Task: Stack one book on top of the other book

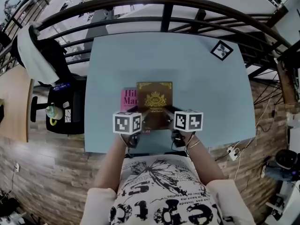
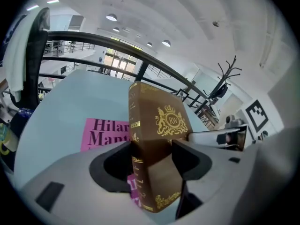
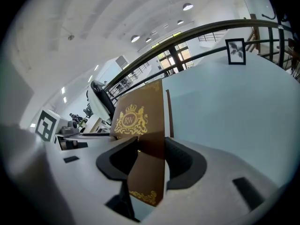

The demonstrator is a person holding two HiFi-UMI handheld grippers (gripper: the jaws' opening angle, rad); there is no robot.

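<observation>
Left gripper (image 2: 154,161) jaws are clamped on the brown book (image 2: 157,125) at its near left corner, and right gripper (image 3: 151,161) jaws on its near right corner. Its long axis runs up the frame. The pink book (image 2: 101,132) lies on the desk (image 1: 206,78), showing at the brown book's left. The brown cover bears a gold "RW" crest; the pink reads "Hilar", "Mant".

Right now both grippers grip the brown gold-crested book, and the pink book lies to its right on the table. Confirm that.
One point is wrong. The pink book lies to the left of the brown book, partly covered by it, not to its right, as the head view shows. The rest holds: the left gripper and the right gripper both grip the brown book, and the pink book is on the table.
</observation>
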